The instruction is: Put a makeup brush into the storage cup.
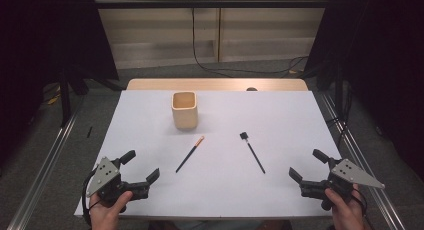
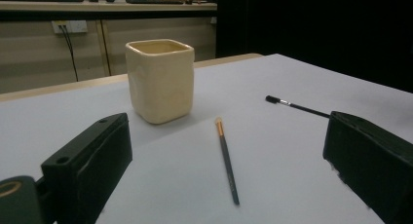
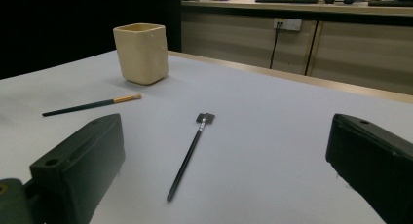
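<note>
White table [image 1: 280, 190]: orange-tipped brush [image 1: 190, 154] ahead of open left gripper [image 1: 141, 166].

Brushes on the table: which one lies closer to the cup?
The orange-tipped brush; its tip points up toward the cup. The black-headed brush lies farther right, apart from it.

Dim room, evenly lit white table [image 1: 280, 120]; soft faint shadows; near tongs blurred; backgrounds dark.

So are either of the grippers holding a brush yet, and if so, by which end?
Nothing is held. The left gripper and right gripper are both open, and the orange-tipped brush and black-tipped brush lie on the table.
</note>
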Tool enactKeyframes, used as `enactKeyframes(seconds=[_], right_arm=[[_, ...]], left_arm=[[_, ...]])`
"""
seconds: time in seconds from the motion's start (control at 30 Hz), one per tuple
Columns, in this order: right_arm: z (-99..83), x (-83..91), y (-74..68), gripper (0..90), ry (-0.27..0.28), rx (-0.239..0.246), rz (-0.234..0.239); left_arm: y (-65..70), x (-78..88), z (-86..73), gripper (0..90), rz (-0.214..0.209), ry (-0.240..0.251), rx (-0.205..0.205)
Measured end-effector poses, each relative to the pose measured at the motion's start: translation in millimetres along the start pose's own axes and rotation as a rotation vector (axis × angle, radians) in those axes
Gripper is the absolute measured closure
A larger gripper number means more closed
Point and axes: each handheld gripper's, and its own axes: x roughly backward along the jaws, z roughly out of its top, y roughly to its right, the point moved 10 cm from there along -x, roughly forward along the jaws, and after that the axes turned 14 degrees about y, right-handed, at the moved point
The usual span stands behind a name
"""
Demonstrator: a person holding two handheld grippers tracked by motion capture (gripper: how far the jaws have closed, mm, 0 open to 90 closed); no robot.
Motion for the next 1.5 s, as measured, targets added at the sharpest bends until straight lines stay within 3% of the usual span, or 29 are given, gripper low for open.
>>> enactKeyframes(seconds=[0.33, 0.83, 0.9, 0.93, 1.33, 1.5], right_arm=[[-0.6, -0.9, 0.0, 0.0, 0.0, -0.006, -0.003], [-0.6, -1.6, -1.0, 0.0, 0.0, -0.005, 0.002], [-0.6, -1.8, -1.1, 0.0, 0.0, -0.003, 0.005], [-0.6, -1.3, -1.5, 0.0, 0.0, -0.001, 0.008], [-1.0, -1.6, -1.8, 0.0, -0.002, -0.007, 0.009], [-0.6, -1.5, -1.8, 0.0, -0.001, -0.007, 0.008]], left_arm=[[7.5, -12.4, 11.6, 2.1, -0.02, 0.025, 0.012], [20.9, -42.7, 8.0, 2.0, -0.082, -0.026, -0.012], [21.8, -44.5, 7.8, 2.0, -0.091, -0.027, -0.011], [23.0, -48.7, 8.5, 2.0, -0.102, -0.024, 0.009], [21.5, -72.2, 26.7, 2.0, -0.11, -0.003, -0.006], [20.8, -81.6, 26.8, 2.0, -0.115, -0.01, -0.008]])
